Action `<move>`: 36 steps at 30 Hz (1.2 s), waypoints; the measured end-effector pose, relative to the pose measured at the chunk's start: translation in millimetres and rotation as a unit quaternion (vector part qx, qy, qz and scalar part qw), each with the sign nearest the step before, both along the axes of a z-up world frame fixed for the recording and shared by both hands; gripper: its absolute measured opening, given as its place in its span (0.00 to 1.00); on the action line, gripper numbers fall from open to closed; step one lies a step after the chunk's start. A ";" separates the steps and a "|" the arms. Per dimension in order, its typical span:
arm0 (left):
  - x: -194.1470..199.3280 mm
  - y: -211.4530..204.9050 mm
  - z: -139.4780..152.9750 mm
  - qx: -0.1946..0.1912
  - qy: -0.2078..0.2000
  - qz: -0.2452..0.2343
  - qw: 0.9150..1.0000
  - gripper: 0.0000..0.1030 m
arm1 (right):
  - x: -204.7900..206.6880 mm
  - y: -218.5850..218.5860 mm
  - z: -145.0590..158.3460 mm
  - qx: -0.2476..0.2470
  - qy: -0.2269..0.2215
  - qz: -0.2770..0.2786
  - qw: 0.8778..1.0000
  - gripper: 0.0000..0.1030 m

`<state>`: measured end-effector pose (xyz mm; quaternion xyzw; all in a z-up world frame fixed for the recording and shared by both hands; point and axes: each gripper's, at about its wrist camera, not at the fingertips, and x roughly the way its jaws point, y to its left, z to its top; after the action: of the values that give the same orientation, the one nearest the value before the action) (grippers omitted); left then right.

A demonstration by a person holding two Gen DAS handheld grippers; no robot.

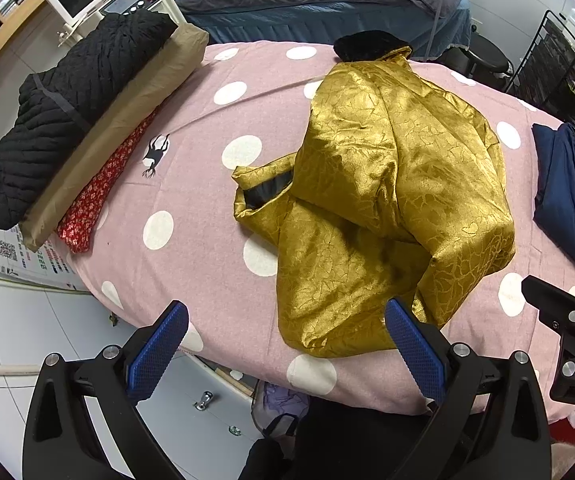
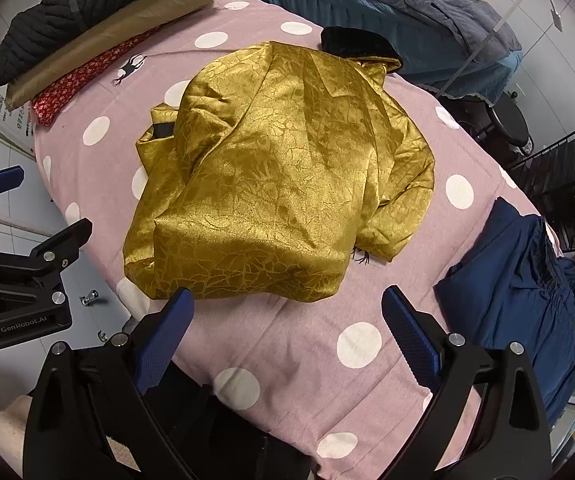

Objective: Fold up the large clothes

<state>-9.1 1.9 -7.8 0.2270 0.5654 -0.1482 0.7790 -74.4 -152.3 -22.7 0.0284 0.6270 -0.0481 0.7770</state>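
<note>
Spread claws (image 1: 287,344) over gold jacket (image 1: 387,200)

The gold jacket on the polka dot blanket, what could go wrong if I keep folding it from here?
The gold jacket is shiny satin, so the open left gripper and right gripper may lose their pinch. Its hem lies near the blanket's front edge and might slide off. The loose sleeve sticking out could bunch inside the next fold.
</note>
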 end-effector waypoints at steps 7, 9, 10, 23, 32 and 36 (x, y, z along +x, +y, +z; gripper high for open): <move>-2.3 0.5 -1.6 0.001 0.001 -0.001 1.000 0.94 | -1.5 -0.5 -1.3 0.000 0.001 0.000 1.000 0.91; -2.8 0.2 -2.1 0.001 0.001 -0.001 1.000 0.94 | -2.1 -0.4 -1.5 0.000 0.000 0.000 1.000 0.91; -3.0 0.1 -2.7 0.001 0.001 -0.002 1.000 0.94 | -1.5 -0.7 -1.7 0.000 0.001 -0.001 1.000 0.91; -3.9 -1.1 -7.0 0.004 0.003 -0.003 1.000 0.94 | -0.7 -1.0 -3.4 -0.001 0.004 -0.002 1.000 0.91; -2.8 -1.8 -8.2 0.005 0.005 -0.004 1.000 0.94 | -0.8 -1.8 -3.9 -0.001 0.005 -0.003 1.000 0.91; -2.9 -2.6 -8.5 0.005 0.006 -0.004 1.000 0.94 | -0.6 -2.8 -4.8 -0.001 0.006 -0.003 1.000 0.91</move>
<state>-11.9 -0.7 -16.2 0.2323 0.5695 -0.1503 0.7740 -75.0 -155.1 -27.5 0.0295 0.6315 -0.0512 0.7731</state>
